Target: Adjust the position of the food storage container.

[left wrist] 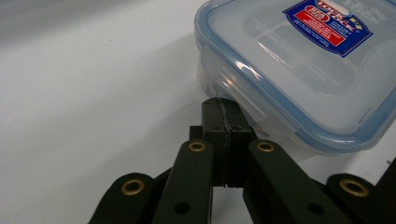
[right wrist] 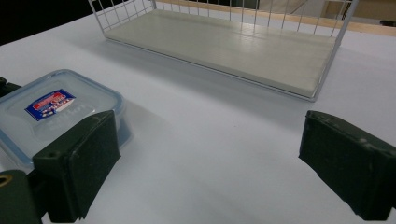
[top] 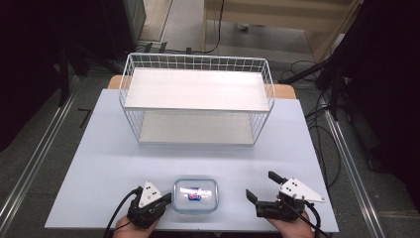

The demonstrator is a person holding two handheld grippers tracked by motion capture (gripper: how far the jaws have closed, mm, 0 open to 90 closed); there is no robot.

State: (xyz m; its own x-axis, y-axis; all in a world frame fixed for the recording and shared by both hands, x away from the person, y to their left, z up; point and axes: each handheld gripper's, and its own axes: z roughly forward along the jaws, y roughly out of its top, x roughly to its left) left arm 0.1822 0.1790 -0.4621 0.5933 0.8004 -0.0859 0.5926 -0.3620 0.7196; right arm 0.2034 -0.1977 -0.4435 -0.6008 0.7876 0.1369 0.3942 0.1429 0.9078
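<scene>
Pale table (top: 99,163) w/ container (top: 195,195), contents unclear; left gripper (left wrist: 223,122) together beside it, right gripper (top: 259,185) apart.

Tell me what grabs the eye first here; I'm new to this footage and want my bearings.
The white wire shelf rack stands out first, sitting at the far middle of the pale table. Near the front edge lies a clear lidded food container with a red and blue label. The left hand-held gripper, jaws shut, presses against the container's side latch, while the right hand-held gripper waits open to the container's right.
</scene>
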